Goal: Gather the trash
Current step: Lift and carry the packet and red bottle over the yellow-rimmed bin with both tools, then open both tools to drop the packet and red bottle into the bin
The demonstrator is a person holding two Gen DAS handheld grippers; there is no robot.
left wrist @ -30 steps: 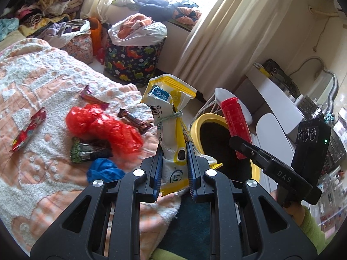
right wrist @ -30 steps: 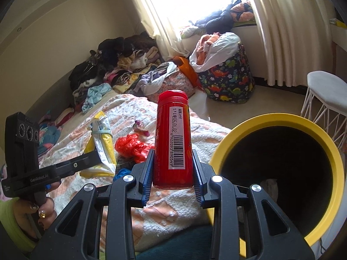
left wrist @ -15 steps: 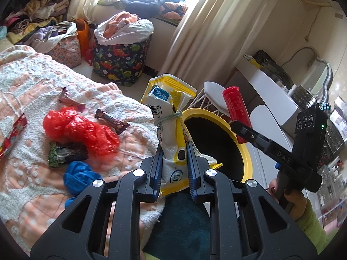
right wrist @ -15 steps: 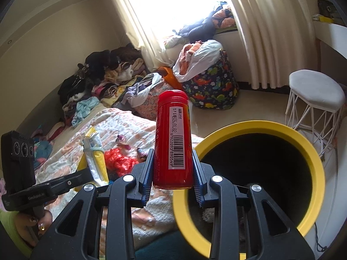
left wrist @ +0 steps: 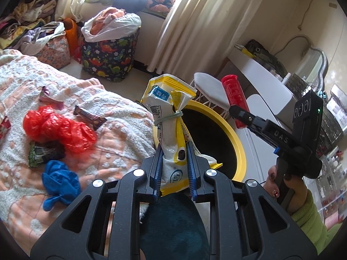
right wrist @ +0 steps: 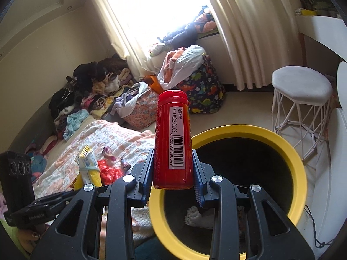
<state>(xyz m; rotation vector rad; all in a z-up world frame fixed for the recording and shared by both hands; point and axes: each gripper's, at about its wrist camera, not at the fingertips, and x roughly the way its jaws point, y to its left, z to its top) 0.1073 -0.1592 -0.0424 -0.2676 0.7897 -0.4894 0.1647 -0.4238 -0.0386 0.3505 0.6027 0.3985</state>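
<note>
Both grippers have swung over toward the yellow-rimmed bin (right wrist: 299,173) since a second ago; its round black mouth now sits right under the red tube, and more rim shows behind the pouch.

Left gripper (left wrist: 174,151): tongs clamped on one crumpled white-and-yellow pouch (left wrist: 171,117), glossy plastic, neck cinched by a pale green elastic band (left wrist: 169,117). Pouch is held upright, at the bin's near rim.

Right gripper (right wrist: 173,166): tongs clamped on one red tube (right wrist: 172,136), smooth cylinder with cap, white barcode label facing camera. It is held upright above the bin opening.

Trash on the bed (left wrist: 121,117), a nubby peach-and-white blanket:
- one crinkled red plastic bag (left wrist: 58,127)
- one crumpled blue glove (left wrist: 59,182)
- one dark brown bar wrapper (left wrist: 90,117)
- one green-and-black wrapper (left wrist: 44,153)
- one purple foil wrapper (left wrist: 48,97)
- one red wrapper at the left edge (left wrist: 4,125)

One white wire-frame stool (right wrist: 301,99) with padded top stands beyond the bin.
</note>
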